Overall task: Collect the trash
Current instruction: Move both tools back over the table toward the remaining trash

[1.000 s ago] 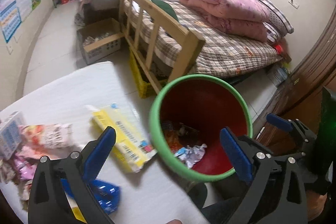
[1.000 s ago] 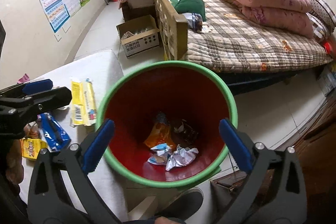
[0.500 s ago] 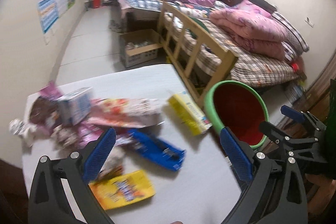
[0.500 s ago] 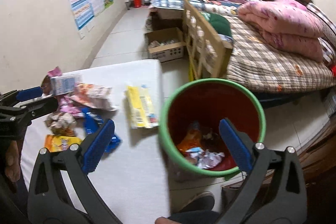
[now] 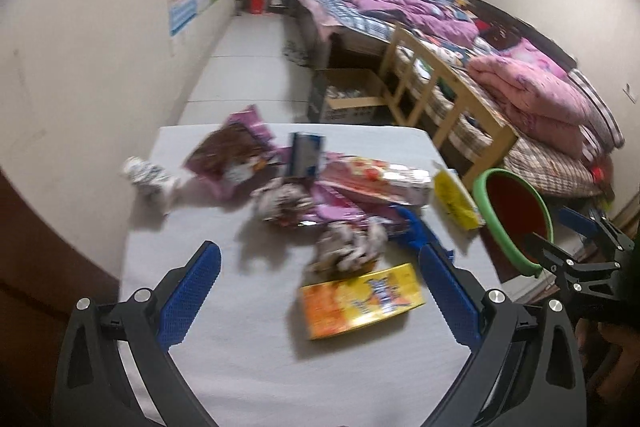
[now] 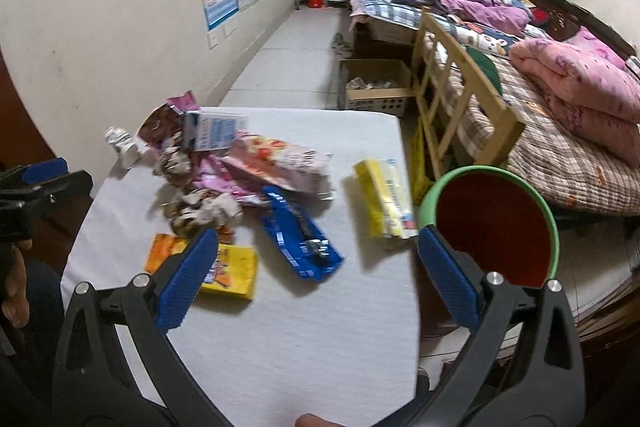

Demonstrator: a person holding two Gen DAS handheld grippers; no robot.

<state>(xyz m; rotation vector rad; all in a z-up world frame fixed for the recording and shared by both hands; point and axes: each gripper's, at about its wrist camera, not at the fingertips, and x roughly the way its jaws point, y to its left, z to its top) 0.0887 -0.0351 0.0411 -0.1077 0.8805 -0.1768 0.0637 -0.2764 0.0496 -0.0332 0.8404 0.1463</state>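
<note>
The white table (image 6: 280,307) carries most of what is left to do: a loose heap of wrappers lies from its far left corner toward the middle, so the collecting seems far from finished. The bin (image 6: 494,223), red inside with a green rim, stands just off the table's right edge; nothing of its contents shows from these angles, so how much has gone in cannot be told.

Across the heap, a pink and red bag (image 6: 280,159) lies on top near the middle, with a brown and purple bag (image 5: 232,155) and a small blue and white carton (image 5: 306,153) toward the far edge. A blue wrapper (image 6: 300,239) lies nearer the front, and a yellow packet (image 6: 386,203) sits apart by the right edge, close to the bin. An orange and yellow packet (image 5: 362,301) lies nearest the front, touching a crumpled wad (image 5: 348,247). A small white bottle (image 5: 150,179) lies on its side by the left edge.

The left gripper (image 5: 320,291) hangs over the front of the table, spread wide and empty, the orange packet between its fingers' line. The right gripper (image 6: 318,277) is likewise wide apart and empty, between the table's right edge and the bin.
</note>
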